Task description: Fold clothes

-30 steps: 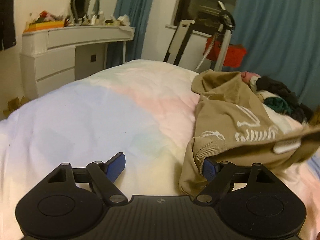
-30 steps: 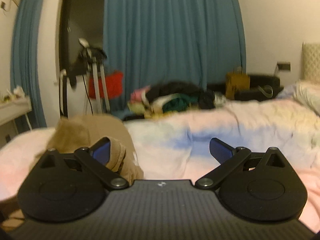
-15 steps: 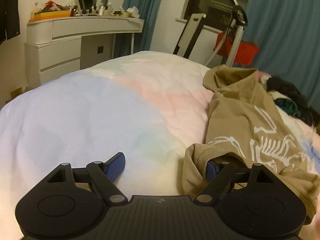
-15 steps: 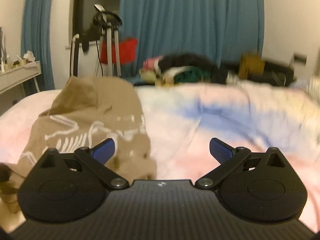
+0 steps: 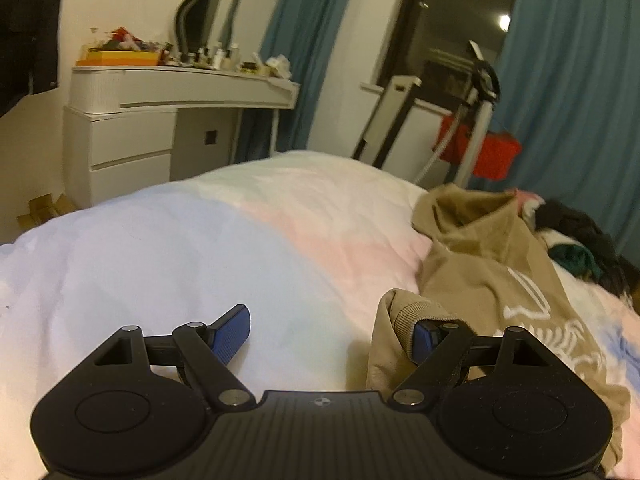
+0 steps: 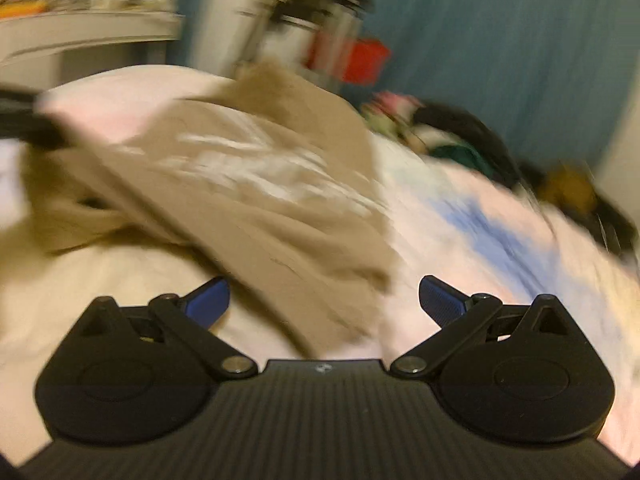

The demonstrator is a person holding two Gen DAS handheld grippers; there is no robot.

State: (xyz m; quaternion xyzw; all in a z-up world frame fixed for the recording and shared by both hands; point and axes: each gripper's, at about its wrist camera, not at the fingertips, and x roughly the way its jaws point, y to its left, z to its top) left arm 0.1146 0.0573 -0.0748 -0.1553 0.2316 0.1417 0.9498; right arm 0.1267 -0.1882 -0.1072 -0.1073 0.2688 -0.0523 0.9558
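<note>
We see the tan sweatshirt (image 5: 500, 264) at lower right on the bed (image 5: 180, 248), ribbed hem draped over our left gripper (image 5: 332, 330)'s right finger, jaws wide, bare quilt left; right gripper (image 6: 324, 300) wide, empty, at the sweatshirt's near edge.

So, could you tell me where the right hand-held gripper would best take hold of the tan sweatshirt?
Probably the near corner of the tan sweatshirt, coming straight forward and low. That edge lies loose on the bedspread between the open fingers of the right hand-held gripper, clear of the bunched part at the left. The view is blurred.
</note>
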